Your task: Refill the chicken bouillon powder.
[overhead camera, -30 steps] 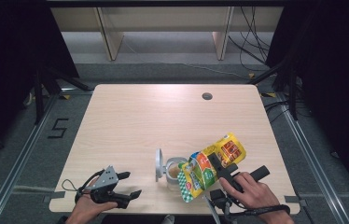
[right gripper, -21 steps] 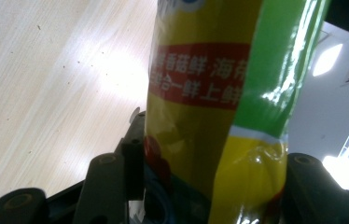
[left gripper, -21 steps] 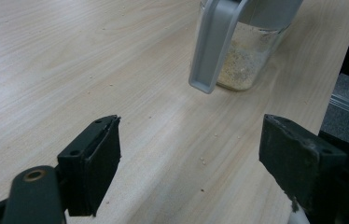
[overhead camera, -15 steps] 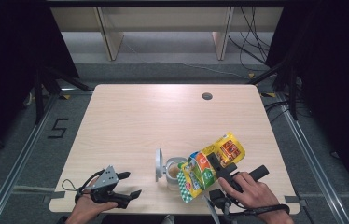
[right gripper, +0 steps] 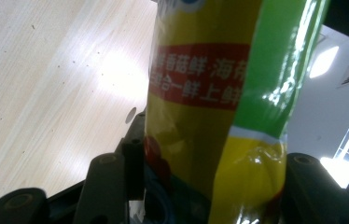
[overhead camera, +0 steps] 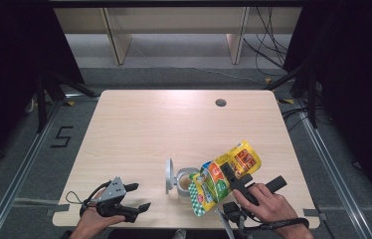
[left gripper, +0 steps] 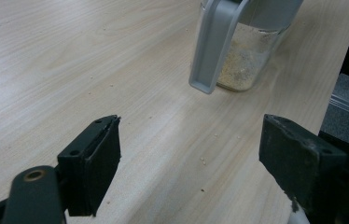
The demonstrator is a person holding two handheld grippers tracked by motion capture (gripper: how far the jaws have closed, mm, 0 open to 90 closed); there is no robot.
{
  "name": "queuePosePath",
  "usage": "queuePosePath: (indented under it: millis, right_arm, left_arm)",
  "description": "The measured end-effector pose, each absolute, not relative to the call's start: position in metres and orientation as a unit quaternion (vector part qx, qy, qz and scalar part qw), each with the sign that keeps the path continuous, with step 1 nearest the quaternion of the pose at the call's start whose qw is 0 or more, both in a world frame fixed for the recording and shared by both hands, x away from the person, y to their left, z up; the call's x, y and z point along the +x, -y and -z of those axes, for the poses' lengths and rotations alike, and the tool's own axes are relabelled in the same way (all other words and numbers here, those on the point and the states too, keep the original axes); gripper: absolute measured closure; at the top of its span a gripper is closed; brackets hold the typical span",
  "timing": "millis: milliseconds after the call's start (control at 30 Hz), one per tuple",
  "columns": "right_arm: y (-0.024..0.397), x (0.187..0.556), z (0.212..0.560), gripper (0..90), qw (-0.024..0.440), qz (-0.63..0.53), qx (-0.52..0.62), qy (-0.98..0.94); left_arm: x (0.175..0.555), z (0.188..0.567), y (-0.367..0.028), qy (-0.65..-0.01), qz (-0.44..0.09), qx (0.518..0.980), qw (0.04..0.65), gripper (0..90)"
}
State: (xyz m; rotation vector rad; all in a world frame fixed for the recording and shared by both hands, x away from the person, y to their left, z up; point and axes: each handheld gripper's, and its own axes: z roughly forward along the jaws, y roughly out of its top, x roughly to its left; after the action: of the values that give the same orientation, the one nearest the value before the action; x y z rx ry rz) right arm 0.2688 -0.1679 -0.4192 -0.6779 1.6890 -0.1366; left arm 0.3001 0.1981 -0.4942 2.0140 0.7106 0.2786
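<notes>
A clear jar (overhead camera: pixel 184 184) with a grey flip lid (overhead camera: pixel 168 175) standing open sits near the table's front edge; pale crumbly contents lie in its bottom (left gripper: pixel 242 65). Over the jar's mouth a yellow and green snack bag (overhead camera: pixel 224 175) is tilted, open end down to the left. My right gripper (overhead camera: pixel 230 177) is shut on the bag's middle, and the bag (right gripper: pixel 210 116) is squeezed between its jaws. My left gripper (overhead camera: pixel 137 196) rests open at the front left corner, pointing at the jar, nothing between its pads (left gripper: pixel 95 161).
The wooden table (overhead camera: pixel 149 129) has a round cable hole (overhead camera: pixel 220 102) at the back right. A few crumbs lie on the wood near the jar. The table's front edge runs just past both hands. Cables and shelf legs stand beyond the far edge.
</notes>
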Motion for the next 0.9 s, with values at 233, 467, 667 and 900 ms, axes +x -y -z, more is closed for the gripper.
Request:
queuePosePath:
  millis: [233, 467, 667, 900]
  right_arm:
    - [0.1681, 0.2687, 0.4185, 53.6, 0.612, 0.063, -0.297, -0.73]
    - [0.1682, 0.2687, 0.4192, 53.6, 0.61, 0.062, -0.299, -0.731]
    - [0.1674, 0.2689, 0.4186, 53.6, 0.609, 0.064, -0.302, -0.73]
    - [0.165, 0.2673, 0.4184, 53.7, 0.609, 0.061, -0.306, -0.73]
  left_arm:
    - [0.3002, 0.4943, -0.198, -0.29, -0.113, 0.823, 0.475, 20.2]
    - [0.3001, 0.4943, -0.1979, -0.29, -0.113, 0.823, 0.475, 20.2]
    - [0.3002, 0.4943, -0.198, -0.29, -0.113, 0.823, 0.475, 20.2]
    - [0.3002, 0.494, -0.1982, -0.29, -0.112, 0.824, 0.473, 20.2]
